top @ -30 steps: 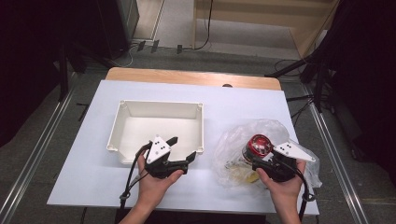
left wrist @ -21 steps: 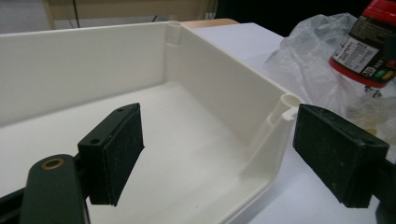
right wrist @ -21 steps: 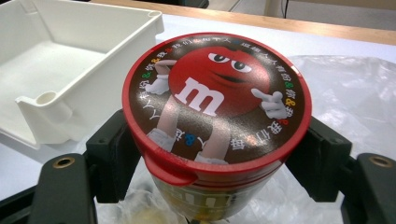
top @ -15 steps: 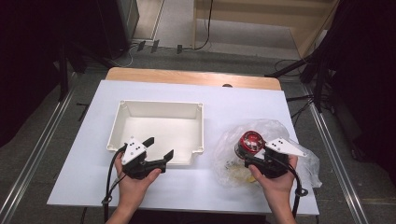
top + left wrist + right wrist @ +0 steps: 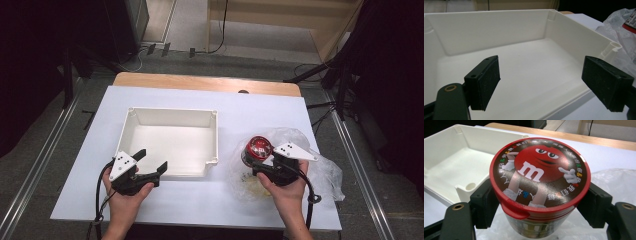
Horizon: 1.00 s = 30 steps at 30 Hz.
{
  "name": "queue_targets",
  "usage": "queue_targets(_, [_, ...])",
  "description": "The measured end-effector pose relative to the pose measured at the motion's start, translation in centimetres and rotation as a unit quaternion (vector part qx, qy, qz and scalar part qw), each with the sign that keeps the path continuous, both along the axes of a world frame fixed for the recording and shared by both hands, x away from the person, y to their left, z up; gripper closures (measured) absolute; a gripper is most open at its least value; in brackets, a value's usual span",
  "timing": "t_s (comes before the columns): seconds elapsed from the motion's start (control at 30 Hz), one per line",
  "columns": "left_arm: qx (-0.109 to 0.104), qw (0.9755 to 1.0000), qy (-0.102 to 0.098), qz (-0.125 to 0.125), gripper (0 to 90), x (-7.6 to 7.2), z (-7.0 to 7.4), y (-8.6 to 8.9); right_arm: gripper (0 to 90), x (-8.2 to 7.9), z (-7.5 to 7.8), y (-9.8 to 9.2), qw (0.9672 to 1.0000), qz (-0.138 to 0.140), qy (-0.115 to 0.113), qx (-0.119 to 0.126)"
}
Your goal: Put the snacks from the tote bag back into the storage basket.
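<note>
on the white tabletop [image 5: 210, 200] a shallow white plastic tray [image 5: 172, 120] is faced by the left gripper [image 5: 150, 167], jaws spread wide, while a red-lidded round candy tub [image 5: 258, 148] on crinkled clear plastic [image 5: 325, 175] is clamped by the right gripper [image 5: 539, 205].

There was one white plastic bin [image 5: 172, 140] on the counter [image 5: 260, 112]. There was one M&M's candy tub [image 5: 258, 150] with a red lid. One clear plastic bag [image 5: 320, 170] lay under it. There were two hand-held grippers: the left hand-held gripper [image 5: 150, 164] and the right hand-held gripper [image 5: 257, 167].
</note>
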State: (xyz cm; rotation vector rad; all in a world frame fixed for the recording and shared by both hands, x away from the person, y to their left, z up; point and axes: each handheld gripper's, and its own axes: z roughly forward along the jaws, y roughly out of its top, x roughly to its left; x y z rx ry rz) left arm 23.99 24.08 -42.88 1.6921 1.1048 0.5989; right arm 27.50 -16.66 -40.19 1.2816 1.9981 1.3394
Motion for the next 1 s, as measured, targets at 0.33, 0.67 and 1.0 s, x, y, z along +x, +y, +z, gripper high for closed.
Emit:
queue_targets(0.33, [0.001, 1.0, -0.003, 0.005, 13.8, -1.1, -0.2, 2.2, 25.9, 0.6, 0.2, 2.1, 0.9998, 0.019, -0.003, 0.003])
queue_targets(0.67, [-0.004, 0.9999, -0.006, 0.01, 7.2, -1.2, -0.1, 3.4, 25.8, 1.4, 0.8, 3.8, 0.9992, 0.039, -0.001, 0.006])
queue_targets(1.0, [-0.005, 0.9999, -0.007, 0.008, 2.4, -1.2, -0.1, 3.6, 25.8, 2.1, 1.2, 5.9, 0.9985, 0.054, -0.003, 0.005])
